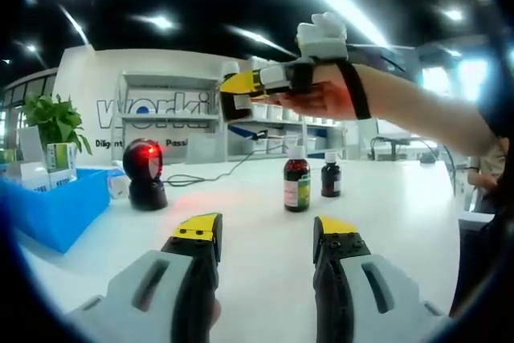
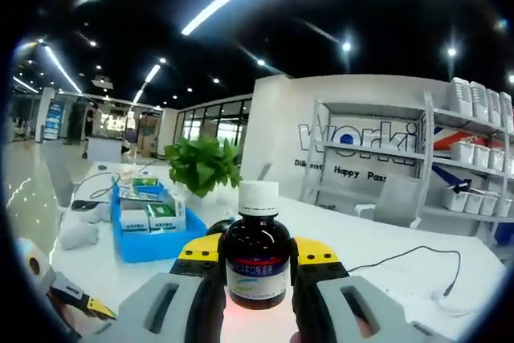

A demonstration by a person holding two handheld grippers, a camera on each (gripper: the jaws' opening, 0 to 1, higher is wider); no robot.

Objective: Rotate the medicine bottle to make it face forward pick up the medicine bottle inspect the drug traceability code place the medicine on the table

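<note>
In the right gripper view my right gripper is shut on a brown medicine bottle with a white cap and a white label, held upright and lifted off the table. The left gripper view shows that same gripper held high by a hand, the bottle dark at its yellow tips, above the black scanner with a red light. My left gripper stands open low over the white table, nothing between its jaws. Two more brown bottles stand on the table beyond it.
A blue tray with boxes sits at the left, and appears too in the right gripper view, with a green plant behind it. A cable runs from the scanner. Shelves with white bins line the back wall.
</note>
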